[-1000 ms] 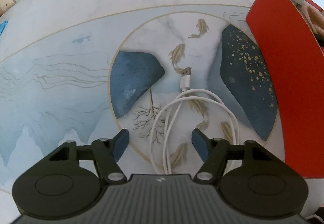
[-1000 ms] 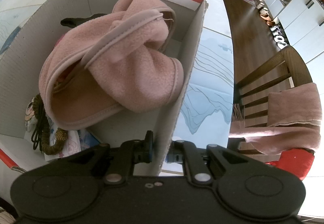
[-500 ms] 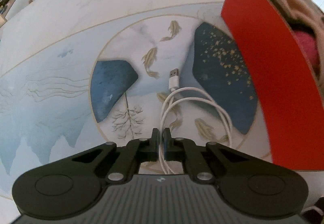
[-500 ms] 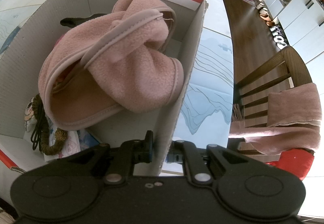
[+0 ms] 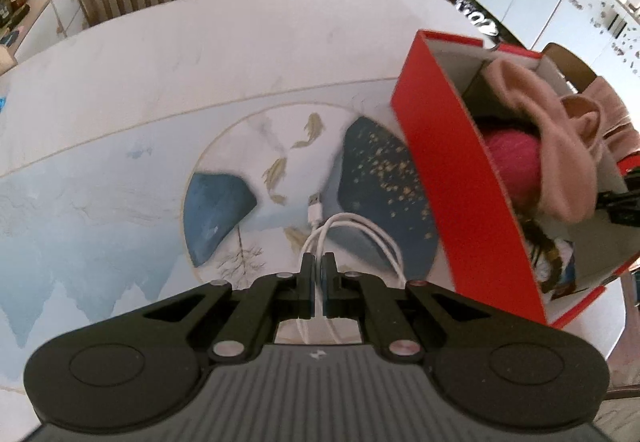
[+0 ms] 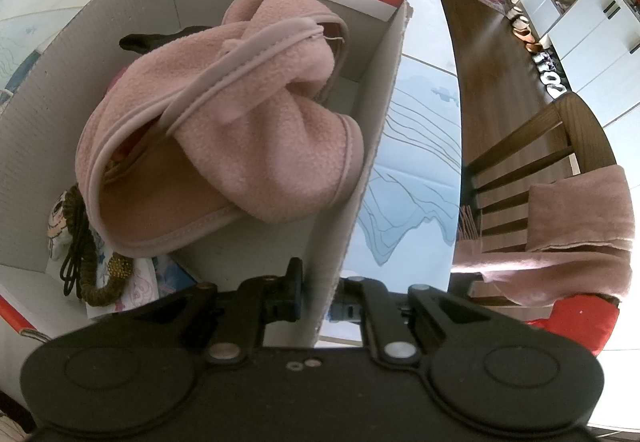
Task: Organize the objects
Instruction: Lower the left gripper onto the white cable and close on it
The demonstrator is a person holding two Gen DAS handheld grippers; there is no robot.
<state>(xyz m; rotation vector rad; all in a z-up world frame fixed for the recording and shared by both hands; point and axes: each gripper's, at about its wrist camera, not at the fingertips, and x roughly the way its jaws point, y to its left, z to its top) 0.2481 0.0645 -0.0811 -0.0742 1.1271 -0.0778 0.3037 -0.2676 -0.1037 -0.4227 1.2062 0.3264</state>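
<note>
Wht cable (image 5: 352,234), red box (image 5: 452,178) (pink fleece (image 6: 240,114))

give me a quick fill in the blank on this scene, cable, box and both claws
1. The left claw is shut on the white ____.
2. The right claw is clamped on one ____ of the box.
3. The outside of the box is ____ in colour.
4. The big soft item lying in the box is a ____ fleece garment.

Missing words: cable; wall; red; pink
</note>
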